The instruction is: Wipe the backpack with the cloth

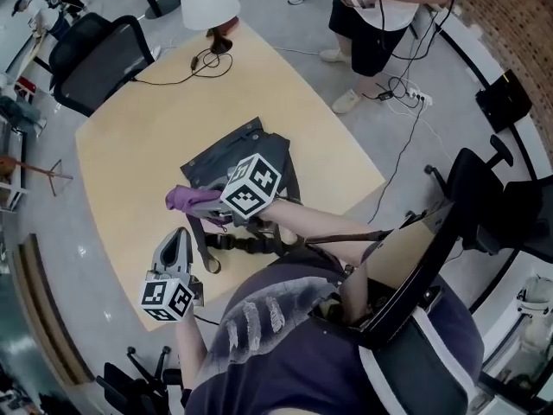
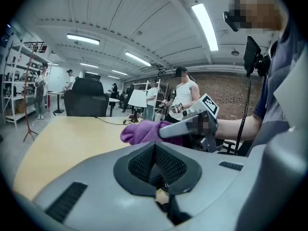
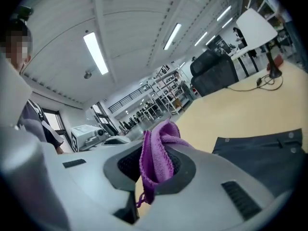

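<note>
Purple cloth (image 3: 155, 153) is being pinched tight by the right gripper (image 1: 210, 201) at the edge of the dark backpack (image 1: 232, 157) on the wooden table (image 1: 130, 145); the left gripper (image 2: 155, 163) is hovering closed and empty.

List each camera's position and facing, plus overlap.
Head view: on the person's head, steeply down at the table and backpack; both arms, left tool and right tool show.
Left gripper view: on the left tool, over its shut jaws, across the table to the right tool holding the purple cloth; right forearm shows.
Right gripper view: on the right tool, past the clamped cloth toward backpack and lamp.
Shared: all three show cloth and table.
</note>
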Demonstrator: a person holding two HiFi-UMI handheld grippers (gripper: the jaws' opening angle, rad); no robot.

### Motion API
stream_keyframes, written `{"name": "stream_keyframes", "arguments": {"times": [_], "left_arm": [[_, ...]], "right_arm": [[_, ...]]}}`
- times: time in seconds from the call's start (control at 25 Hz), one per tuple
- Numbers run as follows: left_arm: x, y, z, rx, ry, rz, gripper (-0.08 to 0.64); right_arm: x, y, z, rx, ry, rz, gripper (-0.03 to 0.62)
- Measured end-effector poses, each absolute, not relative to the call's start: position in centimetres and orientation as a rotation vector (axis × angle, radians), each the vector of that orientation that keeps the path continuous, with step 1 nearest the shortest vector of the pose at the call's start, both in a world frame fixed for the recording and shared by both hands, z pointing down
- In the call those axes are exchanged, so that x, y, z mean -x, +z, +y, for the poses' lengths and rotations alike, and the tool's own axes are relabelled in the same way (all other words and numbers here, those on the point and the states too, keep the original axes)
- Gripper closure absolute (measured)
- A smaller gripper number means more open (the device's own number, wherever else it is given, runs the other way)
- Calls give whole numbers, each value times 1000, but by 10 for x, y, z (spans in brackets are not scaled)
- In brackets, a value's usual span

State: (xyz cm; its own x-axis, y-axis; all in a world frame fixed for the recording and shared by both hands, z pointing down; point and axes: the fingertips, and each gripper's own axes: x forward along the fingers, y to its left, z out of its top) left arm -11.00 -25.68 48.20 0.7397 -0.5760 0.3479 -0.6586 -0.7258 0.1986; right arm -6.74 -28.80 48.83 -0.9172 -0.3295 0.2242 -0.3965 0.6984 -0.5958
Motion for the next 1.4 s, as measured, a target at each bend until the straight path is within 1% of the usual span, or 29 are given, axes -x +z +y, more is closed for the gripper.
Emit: {"name": "stream_keyframes", "arguments": {"times": [0.16, 0.44, 0.8, 1.0, 1.12, 1.28, 1.4], "left_arm": [[87, 478, -236, -2624, 369, -1013, 554], [19, 472, -165, -2631, 353, -1034, 554], [-29, 476, -81, -2586, 406, -1051, 554], [-23, 467, -59, -2572, 393, -1106, 554], [-8, 464, -47, -2574, 374, -1110, 554], [25, 470, -26, -2561, 335, -1118, 554], [48, 455, -2, -2588, 250, -1069, 554]], "right_arm": [[27, 454, -262, -671, 890, -2876, 560], [-49, 423, -180, -728, 602, -2882, 560], [-112, 420, -92, -739, 571, -2891, 560], [-133, 413, -65, -811, 520, -2876, 560], [-136, 406, -49, -902, 465, -2848, 561], [-124, 402, -25, -990, 339, -2773, 560], [-98, 398, -2, -1021, 327, -2757, 560]]}}
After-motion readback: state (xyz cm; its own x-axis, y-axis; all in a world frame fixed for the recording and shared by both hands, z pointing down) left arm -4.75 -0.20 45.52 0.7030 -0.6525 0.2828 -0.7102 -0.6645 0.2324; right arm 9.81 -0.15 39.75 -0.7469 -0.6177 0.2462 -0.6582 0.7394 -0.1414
